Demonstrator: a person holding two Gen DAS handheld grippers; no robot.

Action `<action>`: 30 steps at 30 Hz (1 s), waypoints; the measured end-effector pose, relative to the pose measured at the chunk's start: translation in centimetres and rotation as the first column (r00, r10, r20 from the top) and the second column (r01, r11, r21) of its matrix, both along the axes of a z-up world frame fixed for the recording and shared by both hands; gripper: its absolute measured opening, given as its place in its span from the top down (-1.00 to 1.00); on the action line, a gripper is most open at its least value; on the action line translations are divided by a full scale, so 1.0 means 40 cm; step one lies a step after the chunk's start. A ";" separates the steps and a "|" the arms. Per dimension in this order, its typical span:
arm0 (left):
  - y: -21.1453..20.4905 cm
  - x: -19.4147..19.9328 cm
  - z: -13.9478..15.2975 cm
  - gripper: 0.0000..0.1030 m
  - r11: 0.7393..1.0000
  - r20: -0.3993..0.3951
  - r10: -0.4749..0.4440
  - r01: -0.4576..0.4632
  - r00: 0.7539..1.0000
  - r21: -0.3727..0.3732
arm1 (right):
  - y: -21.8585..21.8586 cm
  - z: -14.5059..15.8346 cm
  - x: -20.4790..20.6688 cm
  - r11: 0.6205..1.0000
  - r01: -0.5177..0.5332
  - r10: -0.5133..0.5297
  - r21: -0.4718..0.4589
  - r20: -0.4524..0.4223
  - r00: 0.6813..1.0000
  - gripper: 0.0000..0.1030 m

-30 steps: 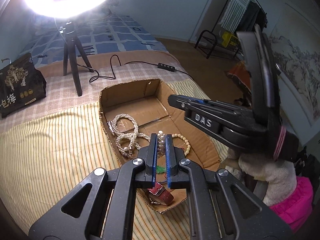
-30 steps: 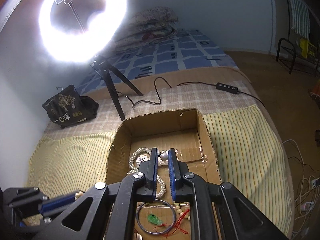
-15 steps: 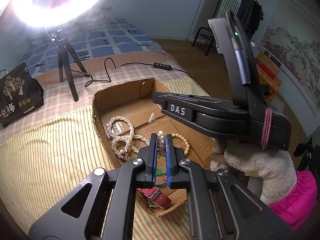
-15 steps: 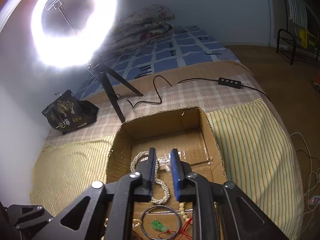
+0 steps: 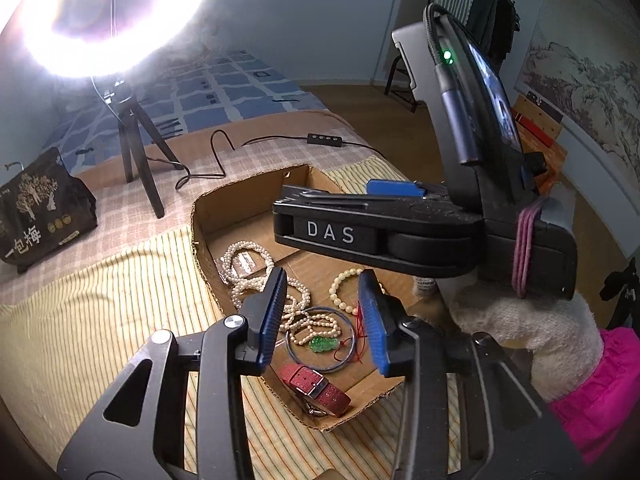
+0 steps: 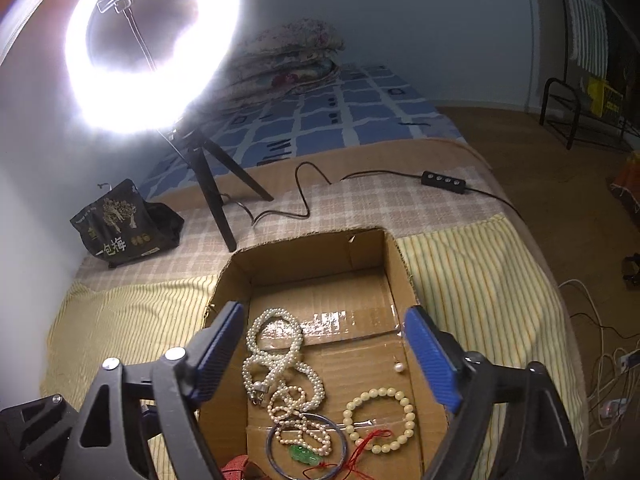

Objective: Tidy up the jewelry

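Right wrist: right gripper [image 6: 324,354] jaws now wide, earring [image 6: 398,367] dropped; left gripper [image 5: 322,316] also spread.

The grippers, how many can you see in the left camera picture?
2. The left gripper is at the bottom, open over the cardboard box. The right gripper reaches in from the right, above the box; only one blue pad shows.

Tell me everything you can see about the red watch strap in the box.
The red watch strap looks like woven fabric with a metal buckle at one end. It lies flat and slightly curled on the floor of the cardboard box, in its near corner, below the blue bangle. No gripper touches it. The right wrist view shows only its edge.
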State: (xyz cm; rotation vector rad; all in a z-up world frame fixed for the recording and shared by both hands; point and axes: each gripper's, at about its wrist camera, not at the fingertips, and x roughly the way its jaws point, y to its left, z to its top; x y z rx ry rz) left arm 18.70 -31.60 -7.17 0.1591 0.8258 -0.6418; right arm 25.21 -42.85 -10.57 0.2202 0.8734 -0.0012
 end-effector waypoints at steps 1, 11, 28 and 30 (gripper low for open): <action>0.000 -0.001 0.001 0.27 1.000 0.003 -0.001 0.001 1.000 0.001 | 0.000 0.002 -0.002 1.000 0.001 -0.001 -0.001 0.001 1.000 -0.70; 0.008 -0.031 0.019 -0.04 1.000 0.050 0.000 -0.001 0.999 0.019 | 0.013 0.036 -0.024 0.998 0.020 -0.019 -0.065 0.019 1.000 -0.95; 0.078 -0.105 0.069 -0.16 1.000 0.103 0.028 -0.029 0.994 0.006 | 0.048 0.104 -0.123 0.994 0.022 -0.015 -0.109 0.063 0.998 -0.96; 0.091 -0.119 0.076 -0.17 0.999 0.111 0.034 -0.035 0.993 0.006 | 0.054 0.116 -0.141 0.993 0.022 -0.014 -0.114 0.072 0.997 -0.96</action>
